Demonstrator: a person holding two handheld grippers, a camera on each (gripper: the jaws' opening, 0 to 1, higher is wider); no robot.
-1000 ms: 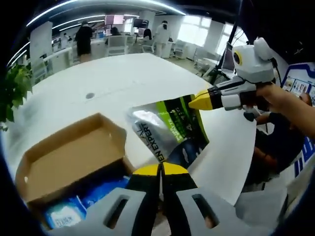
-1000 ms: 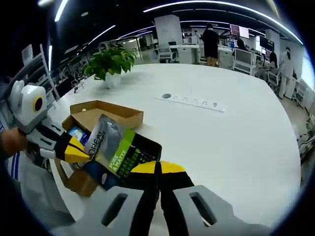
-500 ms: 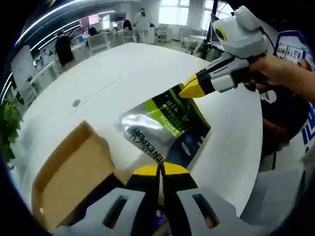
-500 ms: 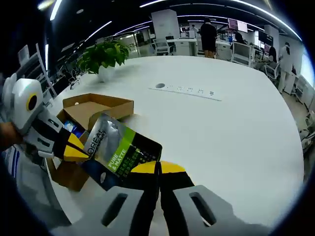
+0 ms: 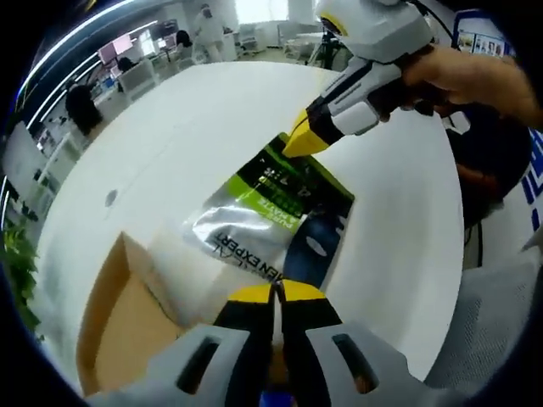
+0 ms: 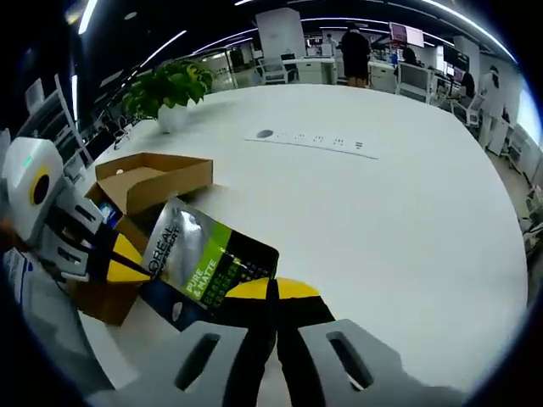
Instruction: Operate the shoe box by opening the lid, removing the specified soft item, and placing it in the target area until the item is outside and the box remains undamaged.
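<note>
Open-plan office: desks w/ monitors, strip lights, potted plant.

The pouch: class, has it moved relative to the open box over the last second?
Yes. In the right gripper view the pouch, held between both grippers, now lies further clear of the cardboard box, out over the white table.

open office; white table; potted plant; ceiling light strips

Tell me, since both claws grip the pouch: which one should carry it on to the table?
Probably the right claw. It holds the pouch with open white table straight ahead, while the left claw sits by the open box. The left could simply let go.
</note>
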